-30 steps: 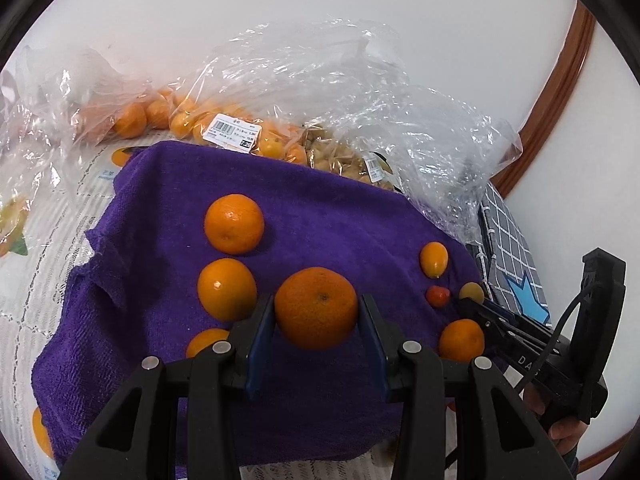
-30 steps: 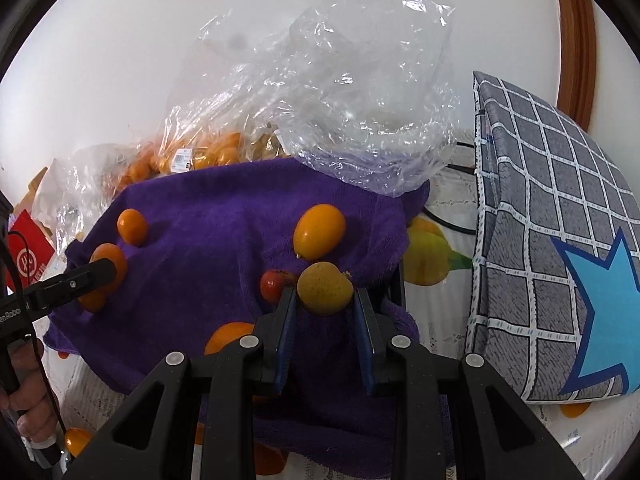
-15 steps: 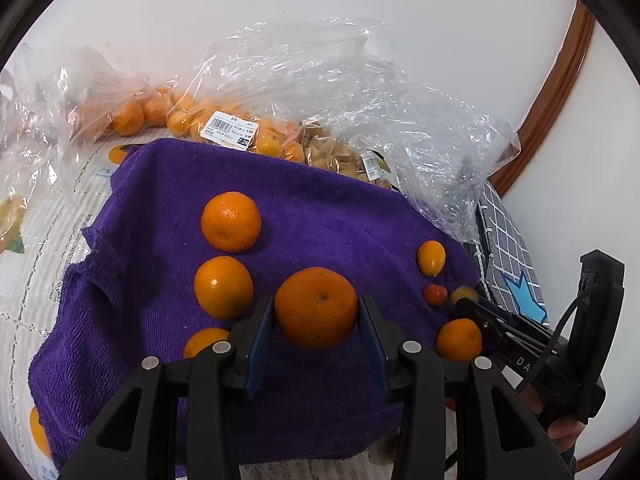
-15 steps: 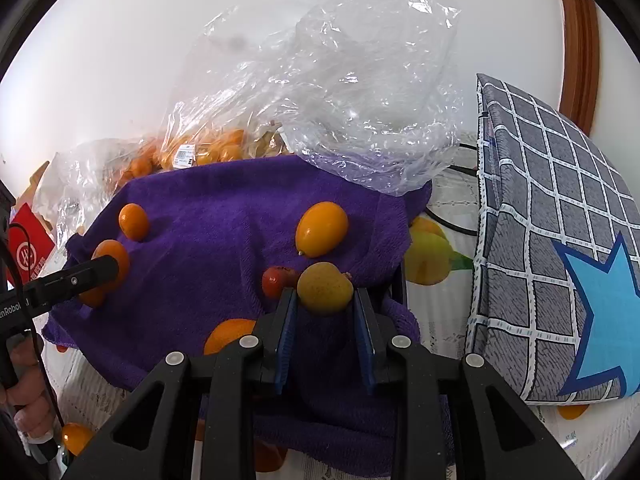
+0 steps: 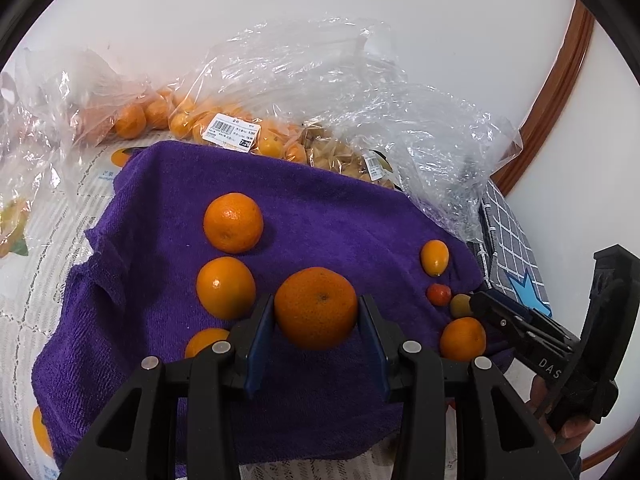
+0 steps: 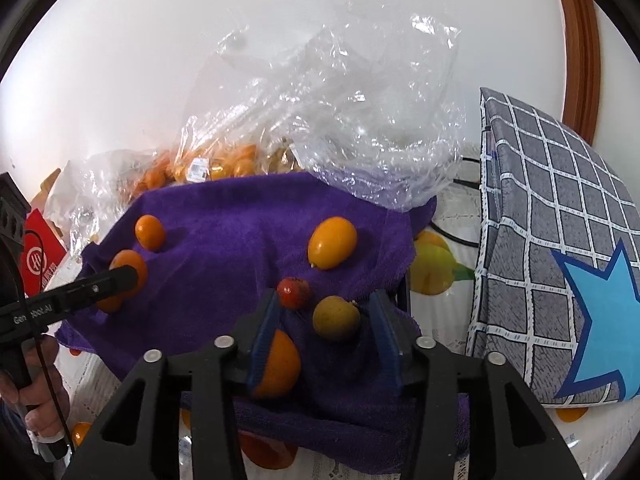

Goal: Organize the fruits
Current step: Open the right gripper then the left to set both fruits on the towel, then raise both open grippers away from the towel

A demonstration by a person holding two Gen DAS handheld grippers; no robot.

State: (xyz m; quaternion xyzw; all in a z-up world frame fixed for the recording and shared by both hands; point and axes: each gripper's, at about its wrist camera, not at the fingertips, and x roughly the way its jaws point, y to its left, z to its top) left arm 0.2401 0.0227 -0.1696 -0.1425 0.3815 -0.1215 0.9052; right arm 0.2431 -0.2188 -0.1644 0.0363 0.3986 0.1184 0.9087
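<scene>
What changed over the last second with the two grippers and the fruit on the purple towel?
The right gripper is opening, letting go of the small yellow-green fruit, which now lies loose on the purple towel. The left gripper stays clamped on the large orange; other fruit unmoved.

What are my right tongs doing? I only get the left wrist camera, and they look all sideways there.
Observer: The right tongs are opening. The yellow-green fruit lies between them on the purple towel, and neither pad touches it.
Operator: Is anything else close to them?
Observer: A small red fruit sits right by one pad's tip.
Operator: What's off past the towel?
Observer: A red packet with a round white logo, at the far edge.
</scene>
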